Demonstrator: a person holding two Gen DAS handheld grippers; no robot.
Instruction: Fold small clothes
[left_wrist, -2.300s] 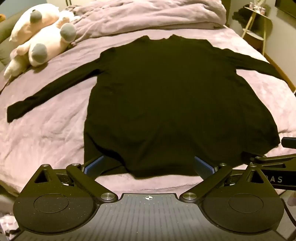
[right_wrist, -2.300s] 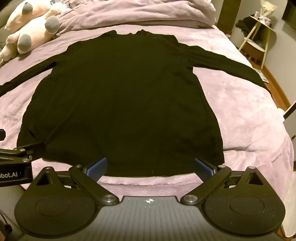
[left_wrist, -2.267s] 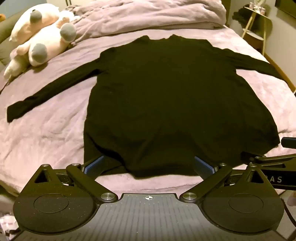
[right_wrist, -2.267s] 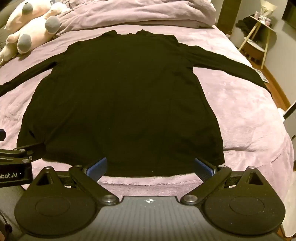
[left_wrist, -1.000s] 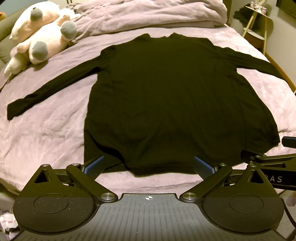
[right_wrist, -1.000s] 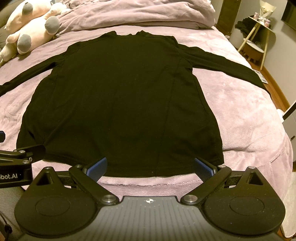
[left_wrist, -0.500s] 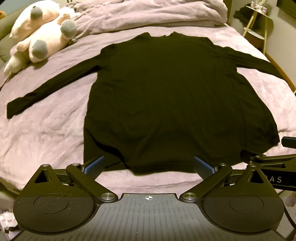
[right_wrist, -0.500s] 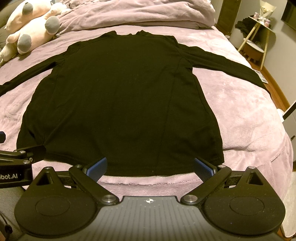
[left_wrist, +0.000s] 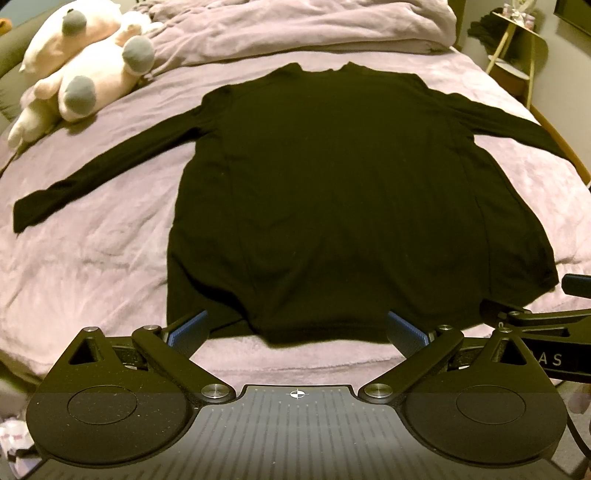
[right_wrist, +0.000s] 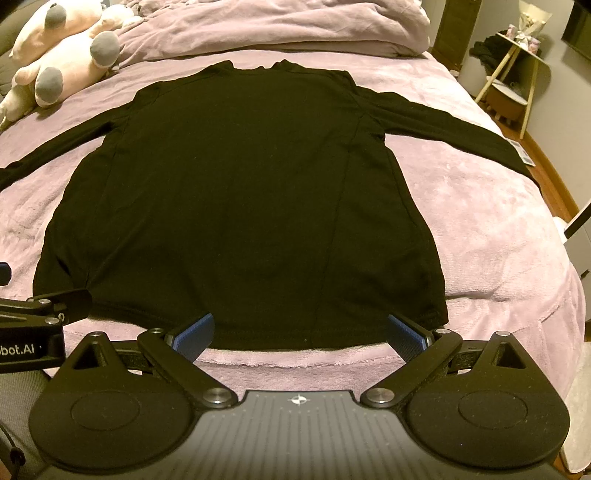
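Observation:
A black long-sleeved top (left_wrist: 332, 192) lies flat on the pink bed, collar away from me, both sleeves spread out to the sides. It also shows in the right wrist view (right_wrist: 240, 192). My left gripper (left_wrist: 295, 328) is open, its blue pads wide apart just before the hem's left half. My right gripper (right_wrist: 301, 332) is open, its pads wide apart just before the hem's right half. Neither holds cloth. Each gripper shows at the edge of the other's view.
A white and grey plush toy (left_wrist: 81, 66) lies at the bed's far left. A bunched pink duvet (left_wrist: 295, 26) lies along the head of the bed. A small side table (right_wrist: 513, 74) stands to the right on the floor.
Almost nothing: both grippers stay open at the hem, and the views shift only slightly.

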